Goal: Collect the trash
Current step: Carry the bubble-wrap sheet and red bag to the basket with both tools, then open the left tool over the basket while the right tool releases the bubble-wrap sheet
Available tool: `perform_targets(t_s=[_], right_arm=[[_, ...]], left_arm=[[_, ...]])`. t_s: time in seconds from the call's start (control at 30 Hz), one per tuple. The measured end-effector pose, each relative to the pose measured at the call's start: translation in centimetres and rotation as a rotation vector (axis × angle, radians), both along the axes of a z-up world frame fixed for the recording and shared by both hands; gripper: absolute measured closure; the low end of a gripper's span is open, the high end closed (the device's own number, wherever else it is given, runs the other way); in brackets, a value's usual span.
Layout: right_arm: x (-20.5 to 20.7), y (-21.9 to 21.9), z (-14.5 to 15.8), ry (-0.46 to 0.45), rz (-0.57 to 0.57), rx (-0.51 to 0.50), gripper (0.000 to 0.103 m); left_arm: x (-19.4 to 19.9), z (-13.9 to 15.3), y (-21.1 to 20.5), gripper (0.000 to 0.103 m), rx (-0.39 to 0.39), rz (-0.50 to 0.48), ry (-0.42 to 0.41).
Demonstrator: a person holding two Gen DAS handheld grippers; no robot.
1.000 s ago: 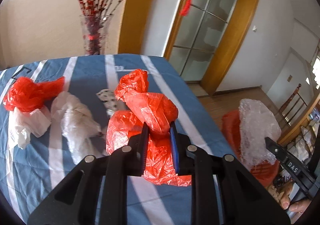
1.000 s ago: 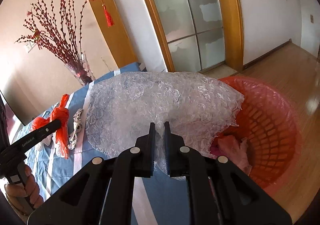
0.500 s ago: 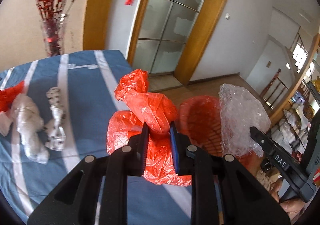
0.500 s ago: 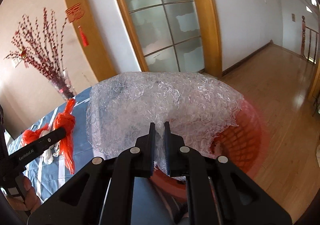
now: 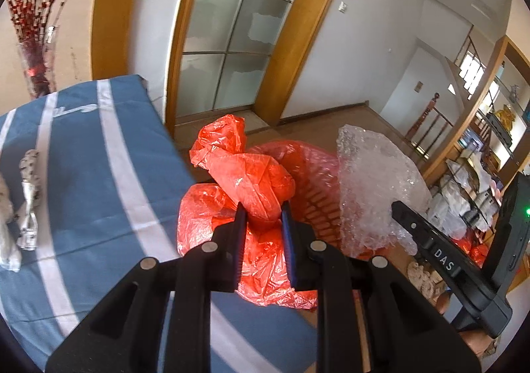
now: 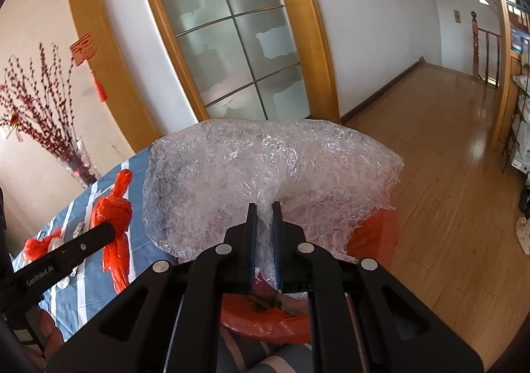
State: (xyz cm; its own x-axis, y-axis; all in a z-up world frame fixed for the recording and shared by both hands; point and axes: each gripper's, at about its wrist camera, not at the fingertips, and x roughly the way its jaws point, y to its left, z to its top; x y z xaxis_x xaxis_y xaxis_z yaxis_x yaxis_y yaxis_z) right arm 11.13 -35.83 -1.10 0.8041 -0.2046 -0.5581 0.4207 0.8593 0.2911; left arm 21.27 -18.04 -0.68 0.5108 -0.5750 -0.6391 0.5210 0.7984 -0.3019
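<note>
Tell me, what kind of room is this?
Most likely a room in somebody's home: a table with a blue striped cloth, a vase of red branches, a frosted glass door in a wooden frame, and a shiny wooden floor.

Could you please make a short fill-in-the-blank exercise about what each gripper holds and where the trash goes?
1. The left gripper is shut on a crumpled ____ plastic bag.
2. The right gripper is shut on a sheet of clear ____ wrap.
3. Below both held items stands a red ____ on the floor.
4. The tablecloth is blue with ____ stripes.

Missing words: red; bubble; basket; white
</note>
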Motion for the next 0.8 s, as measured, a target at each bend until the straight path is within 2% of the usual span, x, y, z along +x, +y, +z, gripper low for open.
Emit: perform_targets(t_s=[0.4, 0.67, 0.8], right_arm=[[0.1, -2.5, -0.8, 0.0, -0.074, 0.028, 0.094], [0.8, -3.5, -1.2, -0.005, -0.087, 0.033, 0.092], [1.3, -3.5, -1.6, -0.002, -0.088, 0.048, 0.081]], left_arm=[[0.8, -1.8, -4.1, 0.082, 0.002, -0.075, 0.05], [1.4, -2.7, -6.0, 0.08, 0.011, -0.089, 0.07], [2.0, -3.4, -6.2, 0.074, 0.01, -0.081, 0.095]])
